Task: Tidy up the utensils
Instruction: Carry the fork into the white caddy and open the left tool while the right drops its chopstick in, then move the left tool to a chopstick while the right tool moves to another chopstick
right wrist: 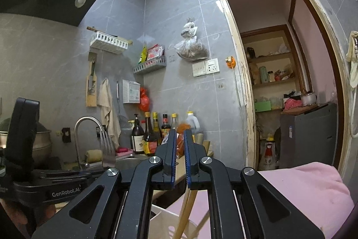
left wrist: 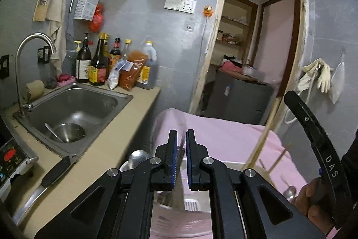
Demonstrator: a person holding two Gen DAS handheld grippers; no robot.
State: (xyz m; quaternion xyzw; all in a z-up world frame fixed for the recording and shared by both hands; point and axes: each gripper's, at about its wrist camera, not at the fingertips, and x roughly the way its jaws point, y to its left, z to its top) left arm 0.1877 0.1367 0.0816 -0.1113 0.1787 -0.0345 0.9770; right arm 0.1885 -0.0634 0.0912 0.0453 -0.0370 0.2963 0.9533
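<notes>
My left gripper (left wrist: 181,138) is shut on the flat metal blade of a slotted spatula (left wrist: 179,185), which runs down between its fingers; its tines show in the right wrist view (right wrist: 107,145). My right gripper (right wrist: 180,138) is shut on wooden chopsticks (right wrist: 185,212) that hang down into a white utensil holder (right wrist: 161,218). The chopsticks also show in the left wrist view (left wrist: 261,140), beside the right gripper's black body (left wrist: 317,145). A metal ladle (left wrist: 136,157) lies just left of my left gripper.
A steel sink (left wrist: 73,109) with a bowl and spoon is at the left, with sauce bottles (left wrist: 98,62) behind it. A black-handled knife (left wrist: 49,178) lies on the beige counter (left wrist: 107,149). A pink cloth (left wrist: 223,136) covers the surface below. A doorway (left wrist: 257,48) opens ahead.
</notes>
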